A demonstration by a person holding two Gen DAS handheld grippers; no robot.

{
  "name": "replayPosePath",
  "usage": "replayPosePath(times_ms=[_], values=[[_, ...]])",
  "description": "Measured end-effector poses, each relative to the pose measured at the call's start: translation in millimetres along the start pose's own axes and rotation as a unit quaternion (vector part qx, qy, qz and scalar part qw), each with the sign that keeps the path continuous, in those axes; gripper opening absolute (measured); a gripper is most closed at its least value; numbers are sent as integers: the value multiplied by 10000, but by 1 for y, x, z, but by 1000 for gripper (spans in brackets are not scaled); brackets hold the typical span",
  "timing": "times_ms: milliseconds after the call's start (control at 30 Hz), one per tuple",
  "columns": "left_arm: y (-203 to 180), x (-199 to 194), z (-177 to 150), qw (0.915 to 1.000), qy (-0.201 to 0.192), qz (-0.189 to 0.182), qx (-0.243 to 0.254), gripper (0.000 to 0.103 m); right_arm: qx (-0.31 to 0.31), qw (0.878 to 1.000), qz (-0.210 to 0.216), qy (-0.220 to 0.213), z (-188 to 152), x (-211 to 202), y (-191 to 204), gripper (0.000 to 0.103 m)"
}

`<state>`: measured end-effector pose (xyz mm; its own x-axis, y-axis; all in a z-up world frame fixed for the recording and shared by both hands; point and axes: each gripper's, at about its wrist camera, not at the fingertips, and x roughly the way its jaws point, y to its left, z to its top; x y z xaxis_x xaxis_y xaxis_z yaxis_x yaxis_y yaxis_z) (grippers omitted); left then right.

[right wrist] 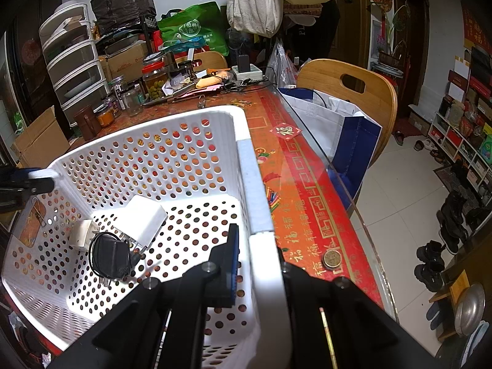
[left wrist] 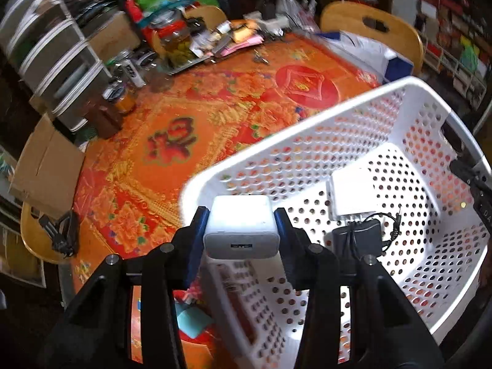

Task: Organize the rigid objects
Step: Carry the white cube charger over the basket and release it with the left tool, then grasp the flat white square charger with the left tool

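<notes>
Cluttered dining room; worktop [left wrist: 190, 123] covered by an orange-red patterned cloth under glass. Near, lower centre of the left wrist view: left hand-held gripper [left wrist: 241, 233] clamped on a white charger block [left wrist: 241, 226], its port facing the camera, held above the near rim of the white perforated basket [left wrist: 307, 129]. Lower centre of the right wrist view: right hand-held gripper [right wrist: 258, 261] closed on the basket's right rim, one finger inside the wall, the other outside. On the basket floor, mid-frame: a white adapter [right wrist: 144, 215] and a black adapter [right wrist: 110, 258] with coiled cord, touching. Farther, upper left: jars [right wrist: 153, 81], stacked plastic drawers [right wrist: 73, 61], a cardboard box [right wrist: 40, 141]. Upper right: a wooden chair [right wrist: 353, 92].
</notes>
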<state>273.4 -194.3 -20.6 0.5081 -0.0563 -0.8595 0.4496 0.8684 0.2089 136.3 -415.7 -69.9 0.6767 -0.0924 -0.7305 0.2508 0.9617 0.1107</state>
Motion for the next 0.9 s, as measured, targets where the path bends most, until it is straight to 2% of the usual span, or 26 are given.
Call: replayPosePath(times_ms=[67,200,267,333,433,500,567,633,700,733,767,800,833,900], values=[[-14,9,4,9997,146,-125,163,41,1,10000,7,-4,0,0,0,8],[-42,31,7,9974,447,40,566,41,5,10000,23,-7,1,0,1,8],[-53,47,7,9942,758,24,763,41,5,10000,24,-7,1,0,1,8],[-57,57,9,9920,955,-41,823,41,10,10000,28,-8,1,0,1,9],[-61,67,15,9903,1057,110,895,41,9,10000,27,-10,1,0,1,9],[-64,77,17,9879,1193,115,980,42,14,10000,40,-12,1,0,2,9],[-65,81,19,9872,1212,5,1036,49,11,10000,39,-10,1,0,2,9],[-57,71,23,9923,848,-4,898,50,13,10000,46,-11,1,0,2,9],[-38,40,22,9981,209,-67,581,52,12,10000,60,-14,1,0,3,9],[-19,17,17,9991,-180,-249,295,60,14,10000,63,-13,1,0,4,9],[-3,1,12,9985,-398,-363,88,77,10,10000,59,-15,1,0,3,9],[20,-17,1,9965,-680,-446,-166,87,10,10000,57,-12,1,0,3,9],[39,-30,-8,9947,-879,-428,-321,103,2,10000,52,-5,2,0,4,9],[79,-46,-34,9910,-1150,-133,-676,103,-8,10000,47,-5,1,0,4,9]])
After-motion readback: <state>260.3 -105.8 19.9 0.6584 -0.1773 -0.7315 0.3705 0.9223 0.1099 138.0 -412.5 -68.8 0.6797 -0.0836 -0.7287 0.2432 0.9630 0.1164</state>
